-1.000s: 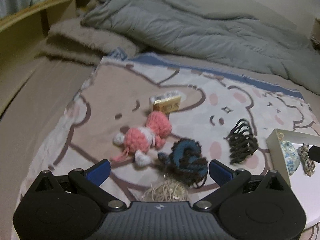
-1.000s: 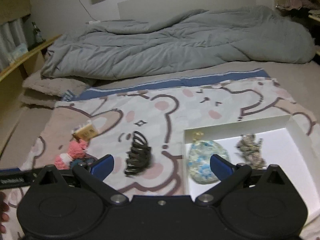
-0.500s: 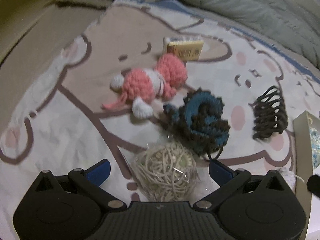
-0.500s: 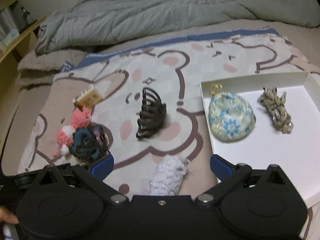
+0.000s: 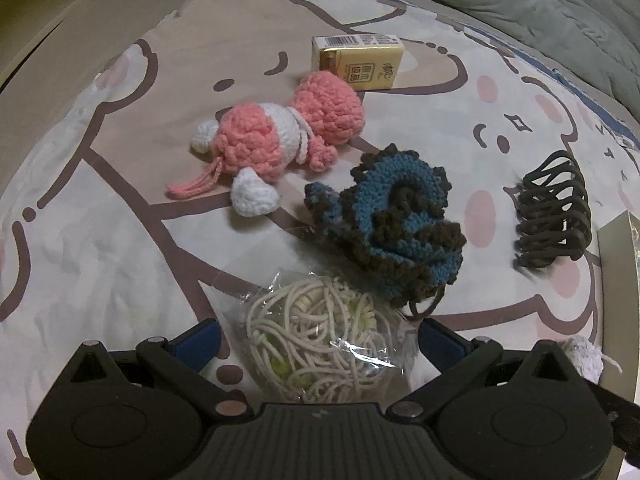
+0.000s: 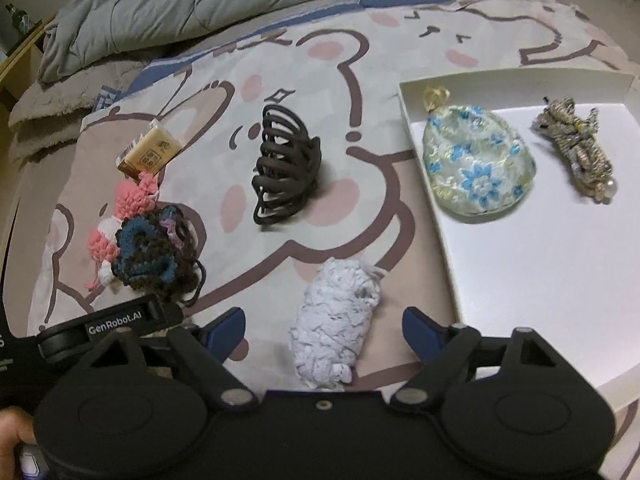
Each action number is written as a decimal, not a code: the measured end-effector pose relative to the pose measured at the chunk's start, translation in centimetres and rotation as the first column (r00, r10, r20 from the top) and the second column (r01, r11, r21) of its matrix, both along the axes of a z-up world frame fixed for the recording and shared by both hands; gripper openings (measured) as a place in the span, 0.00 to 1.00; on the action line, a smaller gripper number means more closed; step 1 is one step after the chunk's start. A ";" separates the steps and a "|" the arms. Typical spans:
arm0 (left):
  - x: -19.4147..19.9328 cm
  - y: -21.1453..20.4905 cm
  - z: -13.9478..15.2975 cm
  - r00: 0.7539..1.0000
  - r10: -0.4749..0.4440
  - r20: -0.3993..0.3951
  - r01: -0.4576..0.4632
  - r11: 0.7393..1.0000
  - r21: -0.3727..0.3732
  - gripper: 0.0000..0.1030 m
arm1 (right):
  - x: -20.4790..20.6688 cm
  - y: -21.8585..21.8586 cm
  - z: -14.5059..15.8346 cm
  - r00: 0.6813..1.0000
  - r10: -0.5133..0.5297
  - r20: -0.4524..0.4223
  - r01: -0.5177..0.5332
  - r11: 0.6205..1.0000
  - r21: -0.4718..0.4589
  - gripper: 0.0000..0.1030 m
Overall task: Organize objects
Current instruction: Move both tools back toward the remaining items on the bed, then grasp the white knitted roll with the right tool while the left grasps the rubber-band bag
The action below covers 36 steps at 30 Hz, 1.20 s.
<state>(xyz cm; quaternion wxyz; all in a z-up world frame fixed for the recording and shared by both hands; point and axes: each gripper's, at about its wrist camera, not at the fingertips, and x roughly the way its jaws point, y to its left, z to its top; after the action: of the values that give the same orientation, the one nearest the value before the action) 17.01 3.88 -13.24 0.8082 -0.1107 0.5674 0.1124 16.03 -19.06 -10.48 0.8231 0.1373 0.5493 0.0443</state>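
My left gripper point(image 5: 318, 338) is open, its fingers either side of a clear bag of cream hair ties point(image 5: 320, 344) on the bear blanket. Beyond it lie a blue-brown crochet scrunchie point(image 5: 396, 224), a pink crochet toy point(image 5: 280, 140), a yellow carton point(image 5: 358, 62) and a brown claw clip point(image 5: 554, 218). My right gripper point(image 6: 324, 328) is open around a white crumpled scrunchie point(image 6: 334, 320). The white box point(image 6: 424, 148) at right holds a floral pouch point(image 6: 478, 164) and a braided tie point(image 6: 576, 152).
A grey duvet point(image 6: 200, 4) lies bunched across the far side of the bed. A fuzzy beige blanket point(image 6: 44, 112) and a wooden ledge point(image 6: 16, 52) are at far left. The left gripper's body point(image 6: 112, 324) shows at my right view's lower left.
Both grippers have come down and forward toward the blanket. The hair-tie bag now sits between the left fingers and the white scrunchie between the right fingers.
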 end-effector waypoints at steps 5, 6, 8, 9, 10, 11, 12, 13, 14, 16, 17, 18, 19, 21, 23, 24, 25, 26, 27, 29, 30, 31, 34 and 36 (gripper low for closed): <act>-0.6 0.7 0.5 0.998 -0.055 0.017 0.055 0.998 -0.025 0.96 | 0.4 0.7 -1.0 0.999 0.029 -0.030 -0.029 1.000 -0.004 0.73; -0.8 1.1 0.6 0.998 -0.061 0.023 0.062 0.997 -0.053 0.92 | 0.5 0.8 -1.2 0.999 0.035 -0.035 -0.036 0.999 -0.013 0.70; -1.1 1.7 0.8 0.998 -0.061 0.027 0.064 0.994 -0.091 0.90 | 0.6 1.1 -1.6 0.998 0.053 -0.043 -0.054 0.998 -0.024 0.66; -1.2 1.9 0.9 0.997 -0.067 0.028 0.069 0.993 -0.100 0.89 | 0.7 1.2 -1.8 0.997 0.063 -0.047 -0.064 0.998 -0.026 0.62; -1.4 2.1 0.9 0.996 -0.082 0.030 0.085 0.991 -0.106 0.88 | 0.7 1.3 -2.0 0.996 0.073 -0.049 -0.074 0.997 -0.029 0.61; -1.5 2.2 1.0 0.995 -0.096 0.031 0.099 0.989 -0.108 0.87 | 0.7 1.4 -2.2 0.995 0.086 -0.049 -0.088 0.995 -0.037 0.60; -1.6 2.3 1.0 0.993 -0.110 0.033 0.113 0.988 -0.109 0.86 | 0.7 1.5 -2.3 0.994 0.098 -0.048 -0.100 0.994 -0.047 0.56; -1.7 2.4 1.1 0.991 -0.132 0.038 0.135 0.985 -0.111 0.85 | 0.7 1.6 -2.4 0.993 0.108 -0.046 -0.111 0.992 -0.062 0.52; -1.8 2.4 1.2 0.986 -0.163 0.044 0.167 0.980 -0.109 0.85 | 0.8 1.6 -2.4 0.992 0.116 -0.044 -0.119 0.990 -0.074 0.51; -2.1 2.1 1.3 0.967 -0.250 0.052 0.254 0.963 -0.086 0.85 | 0.8 1.4 -2.4 0.992 0.120 -0.043 -0.123 0.990 -0.074 0.47; -2.3 1.8 1.4 0.954 -0.295 0.052 0.298 0.952 -0.072 0.85 | 0.7 1.3 -2.2 0.992 0.124 -0.040 -0.126 0.990 -0.069 0.47; -2.5 1.6 1.4 0.938 -0.343 0.052 0.345 0.937 -0.057 0.85 | 0.7 1.3 -2.1 0.991 0.130 -0.036 -0.133 0.989 -0.066 0.46; -2.8 1.4 1.6 0.918 -0.394 0.052 0.396 0.917 -0.043 0.85 | 0.6 1.2 -1.9 0.990 0.140 -0.029 -0.142 0.988 -0.063 0.46; -3.4 1.0 1.7 0.877 -0.478 0.048 0.480 0.877 -0.028 0.85 | 0.4 1.4 -1.6 0.988 0.154 -0.020 -0.155 0.986 -0.052 0.45; -4.2 0.7 1.7 0.836 -0.548 0.040 0.549 0.836 -0.022 0.85 | 0.1 1.5 -1.3 0.985 0.173 -0.014 -0.174 0.984 -0.050 0.45; -4.6 0.6 1.8 0.817 -0.576 0.032 0.577 0.817 -0.021 0.85 | -0.1 1.7 -1.1 0.982 0.189 -0.011 -0.189 0.980 -0.055 0.45; -4.9 0.6 1.7 0.812 -0.583 0.027 0.584 0.812 -0.022 0.86 | -0.3 2.0 -1.0 0.978 0.207 -0.011 -0.207 0.976 -0.066 0.45; -5.0 0.7 1.7 0.816 -0.577 0.023 0.578 0.816 -0.022 0.86 | -0.5 2.3 -0.8 0.974 0.226 -0.010 -0.226 0.971 -0.080 0.45; -5.1 0.8 1.8 0.829 -0.558 0.018 0.559 0.829 -0.023 0.86 | -0.8 2.5 -0.7 0.970 0.245 -0.008 -0.244 0.966 -0.089 0.45; -5.3 1.3 1.9 0.861 -0.509 0.012 0.509 0.860 -0.031 0.87 | -1.2 3.1 -0.6 0.958 0.288 -0.008 -0.287 0.953 -0.098 0.45; -5.3 1.5 2.0 0.881 -0.474 0.009 0.474 0.880 -0.036 0.89 | -1.5 3.4 -0.5 0.950 0.311 -0.008 -0.311 0.945 -0.101 0.45; -5.4 1.8 2.0 0.906 -0.423 0.004 0.423 0.905 -0.044 0.92 | -1.7 3.7 -0.4 0.943 0.332 -0.006 -0.331 0.938 -0.104 0.45; -5.7 2.3 2.3 0.958 -0.287 0.009 0.287 0.955 -0.078 0.96 | -2.6 4.8 0.0 0.912 0.410 0.008 -0.406 0.906 -0.123 0.45; -5.8 2.6 2.3 0.978 -0.211 0.003 0.210 0.972 -0.103 0.97 | -3.2 5.4 0.3 0.886 0.463 0.018 -0.456 0.878 -0.143 0.45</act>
<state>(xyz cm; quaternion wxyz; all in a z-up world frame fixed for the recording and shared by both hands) 11.24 6.46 -10.90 0.8064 -0.0908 0.5843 -0.0026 12.86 -13.67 -10.22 0.8102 -0.0540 0.5465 0.2047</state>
